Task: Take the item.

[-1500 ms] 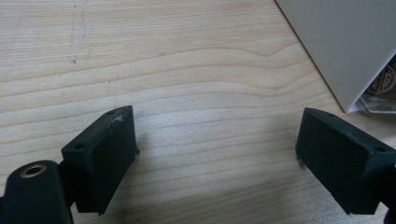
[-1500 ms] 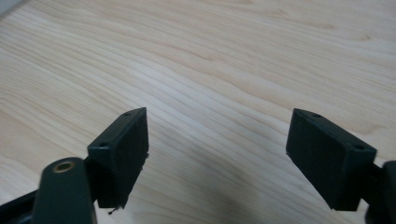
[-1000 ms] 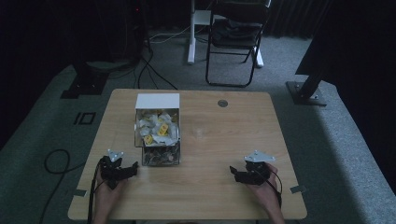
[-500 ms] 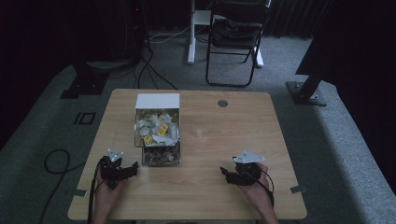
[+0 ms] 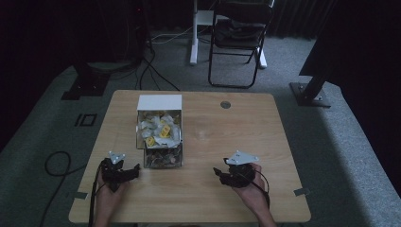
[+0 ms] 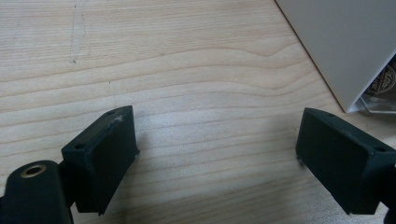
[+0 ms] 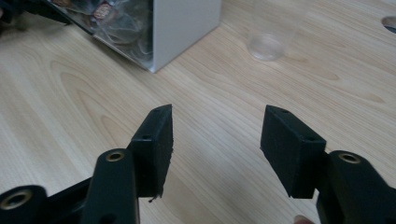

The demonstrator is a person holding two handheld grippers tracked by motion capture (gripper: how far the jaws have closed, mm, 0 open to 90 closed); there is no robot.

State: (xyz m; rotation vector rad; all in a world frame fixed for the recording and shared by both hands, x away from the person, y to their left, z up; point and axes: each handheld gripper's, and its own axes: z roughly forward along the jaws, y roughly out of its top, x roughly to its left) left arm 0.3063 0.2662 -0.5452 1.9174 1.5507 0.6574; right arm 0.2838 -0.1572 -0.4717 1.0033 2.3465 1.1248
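Where the pale wood-grain desk (image 5: 265, 142) stands on grey carpet, the room behind it is dark. A black folding chair (image 5: 239, 42) and a white post (image 5: 194, 33) stand beyond the far edge, cables (image 5: 156, 71) run across the floor, and dark stand bases lie at the left (image 5: 87, 85) and right (image 5: 309, 92). A round grommet (image 5: 225, 104) is set into the desk near its far edge. Strips of tape mark the near corners.

The sachet box (image 5: 159, 132), white-walled with a clear front, stands left of the desk's centre. Its upper tray holds white and yellow sachets; darker packets fill the clear lower part. In the right gripper view a clear plastic cup (image 7: 271, 32) stands just beside the box, apart from it.

The left claw (image 5: 130, 171) rests at the near left, close to the box's near corner. In the left gripper view its jaws stand wide apart over bare wood, released, nothing between them; the box's white wall (image 6: 345, 46) shows at upper right.

The right claw (image 5: 218, 172) is held at the near right, pointing toward the box and well apart from it. Its jaws have just been closing, yet a clear gap remains with bare desk between them; nothing is grasped.
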